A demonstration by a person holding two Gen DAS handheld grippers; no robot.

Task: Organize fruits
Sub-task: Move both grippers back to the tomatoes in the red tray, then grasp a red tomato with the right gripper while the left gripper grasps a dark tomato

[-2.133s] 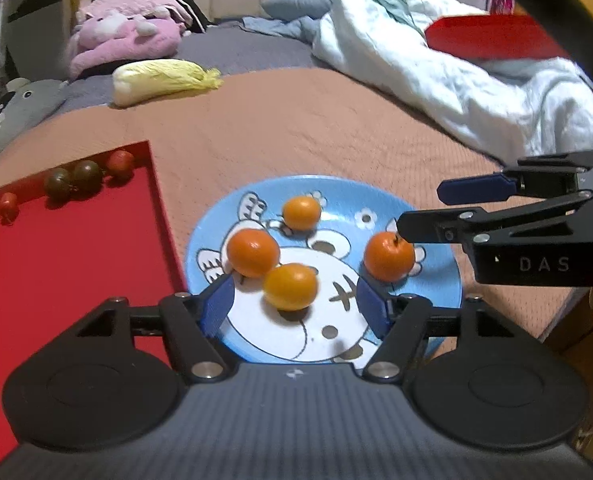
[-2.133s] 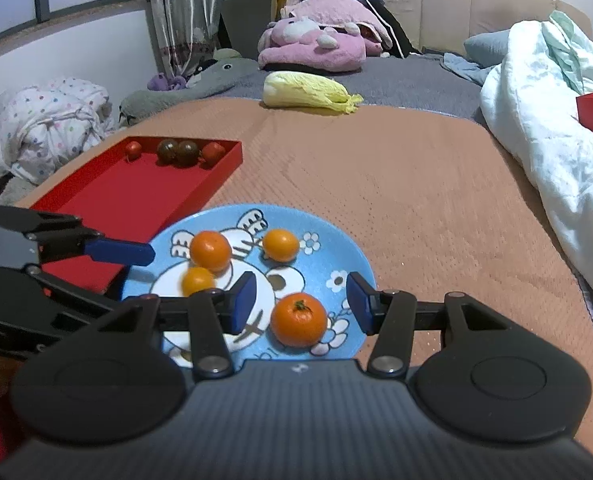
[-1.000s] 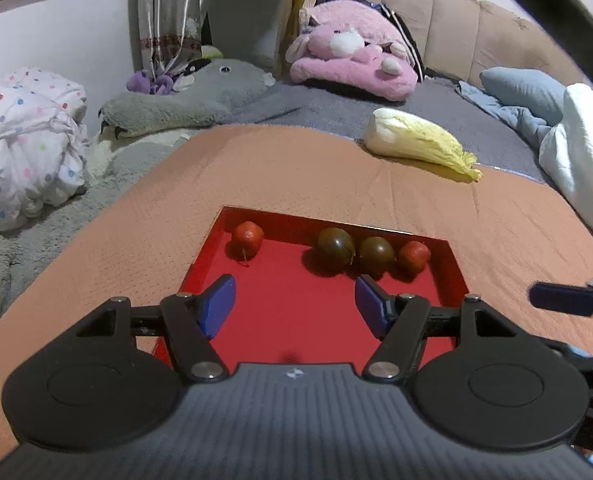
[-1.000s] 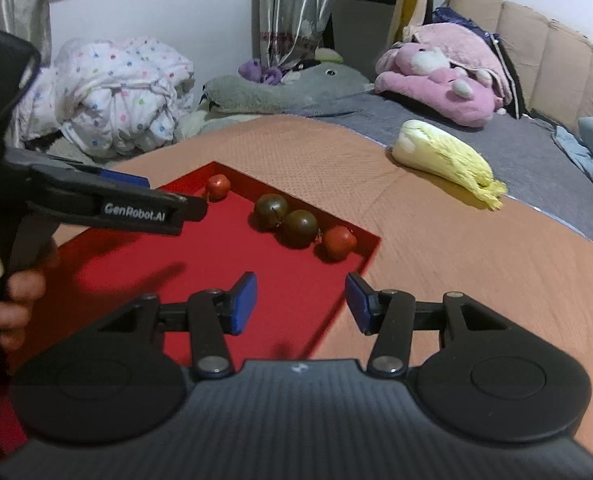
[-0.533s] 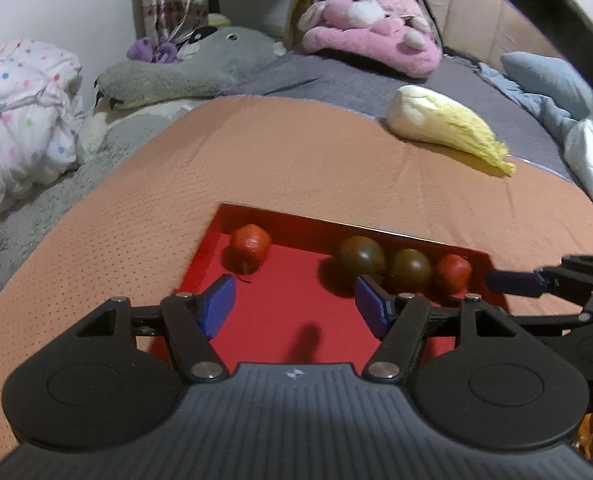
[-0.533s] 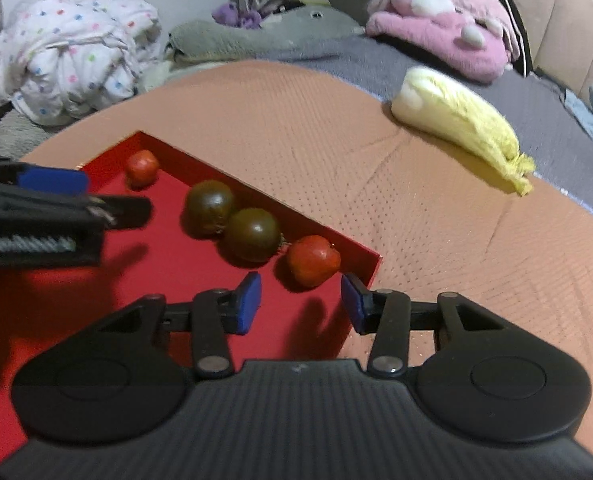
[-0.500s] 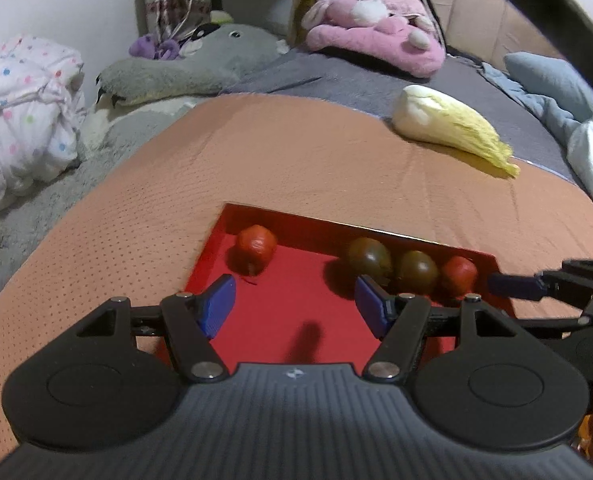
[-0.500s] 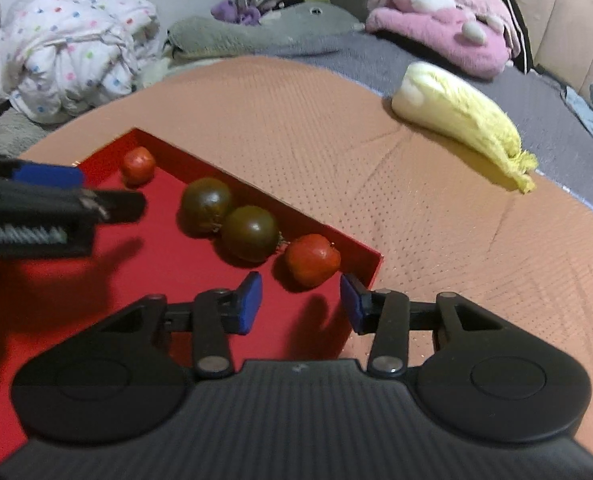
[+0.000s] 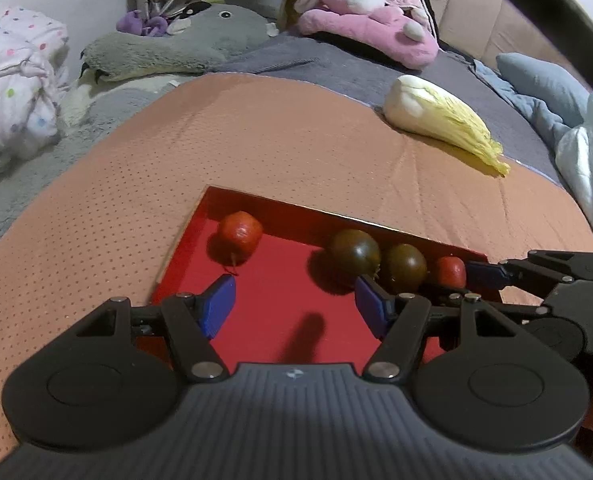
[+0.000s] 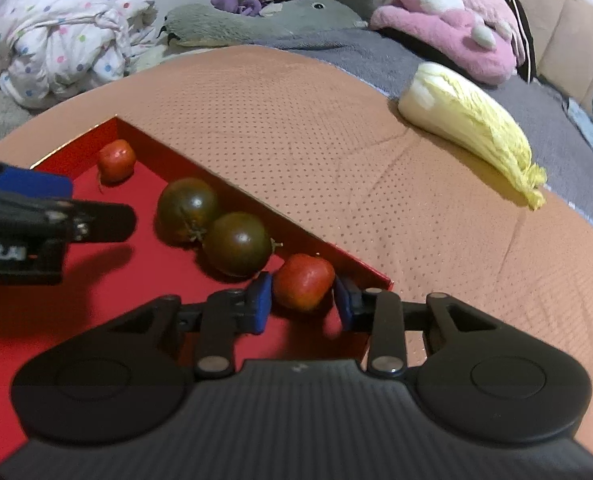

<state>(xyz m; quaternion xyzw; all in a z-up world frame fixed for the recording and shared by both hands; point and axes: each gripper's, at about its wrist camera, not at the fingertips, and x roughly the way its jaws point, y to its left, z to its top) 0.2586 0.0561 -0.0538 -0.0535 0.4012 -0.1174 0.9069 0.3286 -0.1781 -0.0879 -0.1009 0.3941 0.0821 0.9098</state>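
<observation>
Where tray wall [image 10: 328, 249] meets corner, right gripper [image 10: 302, 300] clamps red tomato [image 10: 303, 281].

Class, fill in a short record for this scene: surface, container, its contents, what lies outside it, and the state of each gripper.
surface: orange cloth
container: red tray
contents: two red tomatoes, two dark tomatoes
outside the tray: cabbage
left gripper: open, empty
right gripper: shut on the red tomato in the tray's corner

Four tomatoes [image 10: 303, 281] along red tray [image 10: 144, 280] wall
</observation>
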